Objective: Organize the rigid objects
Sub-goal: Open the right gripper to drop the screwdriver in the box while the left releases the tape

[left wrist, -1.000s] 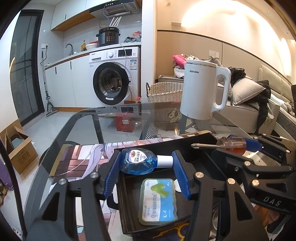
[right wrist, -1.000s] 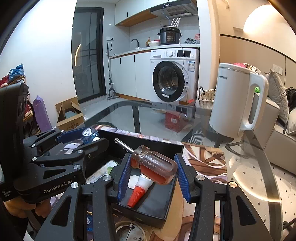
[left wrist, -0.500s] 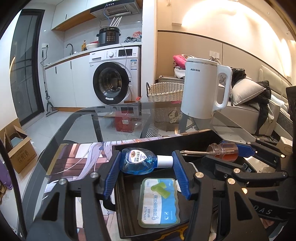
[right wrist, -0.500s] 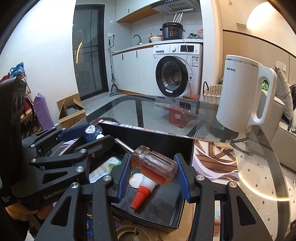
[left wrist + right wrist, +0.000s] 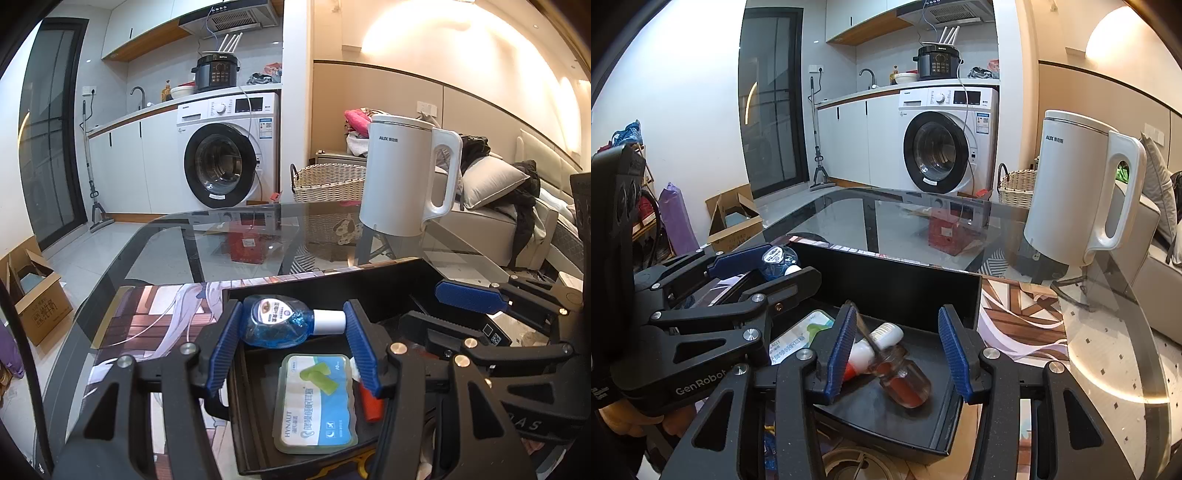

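My left gripper (image 5: 291,338) is shut on a small blue bottle with a white cap (image 5: 280,320) and holds it above the black tray (image 5: 332,282). In the tray lie a green-and-white earplug case (image 5: 314,402) and a white tube with a red cap (image 5: 369,400). My right gripper (image 5: 897,354) is open above the tray (image 5: 886,275). A screwdriver with a clear amber handle (image 5: 901,380) lies blurred in the tray below the open jaws, next to the white tube (image 5: 871,347). The left gripper with the blue bottle (image 5: 775,260) shows at the left in the right wrist view.
A white electric kettle (image 5: 402,177) stands on the glass table (image 5: 240,236) beyond the tray; it also shows in the right wrist view (image 5: 1082,192). A printed mat (image 5: 155,314) lies under the tray. A round metal lid (image 5: 849,461) sits at the near edge.
My right gripper has opened and let go of the screwdriver, which has dropped into the tray. My left gripper still holds the blue bottle and has shifted slightly over the tray.
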A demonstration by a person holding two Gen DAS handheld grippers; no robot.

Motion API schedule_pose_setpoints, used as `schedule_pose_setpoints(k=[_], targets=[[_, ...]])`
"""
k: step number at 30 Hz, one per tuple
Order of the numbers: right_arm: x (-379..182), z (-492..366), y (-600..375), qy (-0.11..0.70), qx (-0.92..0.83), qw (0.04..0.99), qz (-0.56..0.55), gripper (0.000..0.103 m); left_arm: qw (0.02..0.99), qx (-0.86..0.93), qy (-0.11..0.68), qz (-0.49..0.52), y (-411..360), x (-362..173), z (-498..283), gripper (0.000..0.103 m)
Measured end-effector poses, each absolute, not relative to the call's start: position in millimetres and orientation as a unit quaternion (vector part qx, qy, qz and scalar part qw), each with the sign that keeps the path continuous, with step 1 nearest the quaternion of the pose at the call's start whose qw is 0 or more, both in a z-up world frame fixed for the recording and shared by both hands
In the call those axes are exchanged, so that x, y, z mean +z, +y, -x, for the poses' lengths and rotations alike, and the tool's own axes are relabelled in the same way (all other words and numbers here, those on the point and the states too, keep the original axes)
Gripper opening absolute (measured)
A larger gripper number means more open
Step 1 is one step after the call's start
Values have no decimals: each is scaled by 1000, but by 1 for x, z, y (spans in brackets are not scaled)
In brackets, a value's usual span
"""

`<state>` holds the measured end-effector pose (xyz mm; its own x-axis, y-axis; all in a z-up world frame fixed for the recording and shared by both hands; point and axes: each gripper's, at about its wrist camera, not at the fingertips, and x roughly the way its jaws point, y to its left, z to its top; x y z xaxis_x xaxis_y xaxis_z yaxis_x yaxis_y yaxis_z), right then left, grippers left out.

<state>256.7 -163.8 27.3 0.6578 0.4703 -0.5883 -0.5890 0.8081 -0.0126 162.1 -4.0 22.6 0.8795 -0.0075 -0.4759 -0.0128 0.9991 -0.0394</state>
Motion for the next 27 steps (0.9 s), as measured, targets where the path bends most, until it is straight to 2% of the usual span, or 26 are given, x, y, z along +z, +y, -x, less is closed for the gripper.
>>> schedule_pose_setpoints(k=[2, 4, 5, 6, 8, 10, 11, 27], targets=[[31, -255, -167, 290, 292, 906, 99, 53, 970, -3, 243, 21, -4, 23, -160, 58], [36, -253, -172, 286, 290, 908, 94, 57, 970, -8, 244, 21, -4, 23, -158, 69], [38, -252, -176, 288, 293, 908, 86, 65, 969, -13, 244, 23, -4, 25, -156, 72], [40, -251, -180, 289, 293, 908, 79, 71, 969, -15, 246, 28, -4, 26, -153, 79], [47, -246, -192, 283, 285, 913, 67, 90, 967, -20, 251, 39, -2, 28, -148, 90], [53, -241, -202, 281, 284, 915, 59, 96, 966, -29, 251, 49, 1, 30, -142, 101], [54, -239, -205, 284, 284, 914, 58, 101, 966, -33, 251, 51, 1, 32, -137, 103], [43, -188, -221, 331, 258, 905, 73, 103, 964, -23, 263, 16, -3, 28, -84, 103]])
